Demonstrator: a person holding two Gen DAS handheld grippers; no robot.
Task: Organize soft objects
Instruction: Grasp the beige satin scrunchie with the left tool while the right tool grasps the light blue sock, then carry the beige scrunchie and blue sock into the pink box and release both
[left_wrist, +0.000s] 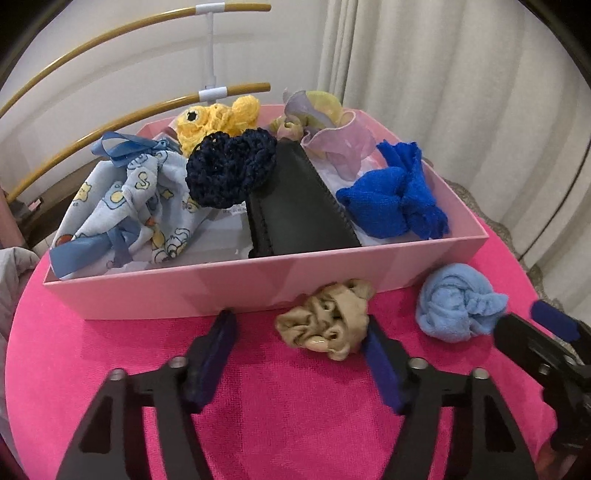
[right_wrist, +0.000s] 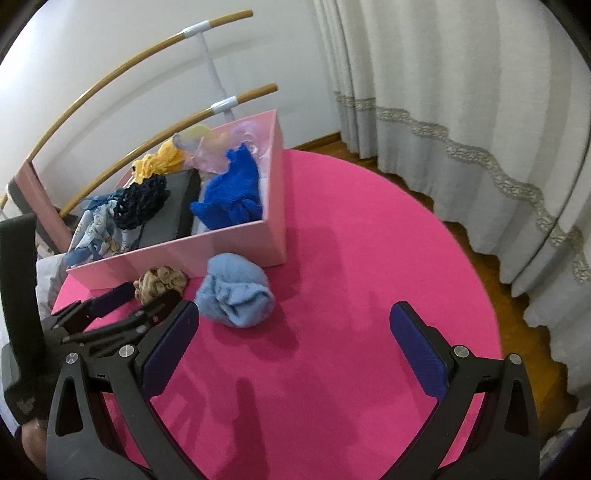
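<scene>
A round table (right_wrist: 369, 240) with a bright pink cloth stands in a room with a white wall, long pale curtains (right_wrist: 443, 92) and a brown wood floor (right_wrist: 480, 251). Two curved wooden bars (left_wrist: 110, 85) on a white post show behind it.

A pink box (left_wrist: 258, 277) sits on the table. Inside it lie a baby-print cloth with blue ribbons (left_wrist: 125, 199), a dark navy knit piece (left_wrist: 229, 170), a yellow knit toy (left_wrist: 210, 118), a black case (left_wrist: 299, 206), a pale purple and yellow frilly thing (left_wrist: 328, 125) and a bright blue cloth (left_wrist: 395, 192).

Two soft things lie on the table outside the box, just in front of its wall. One is a tan scrunchie (left_wrist: 328, 321). The other is a light blue cloth ball (left_wrist: 454, 310), a bit to the right of it.

The left claw (left_wrist: 299, 358) is open wide and holds nothing. Its right finger pad is right beside the tan scrunchie, maybe touching it. It is low over the table and points at the box.

The right claw (right_wrist: 295, 350) is open wide too, and is empty. It hangs above the bare pink cloth, with the light blue cloth ball near its left finger.
</scene>
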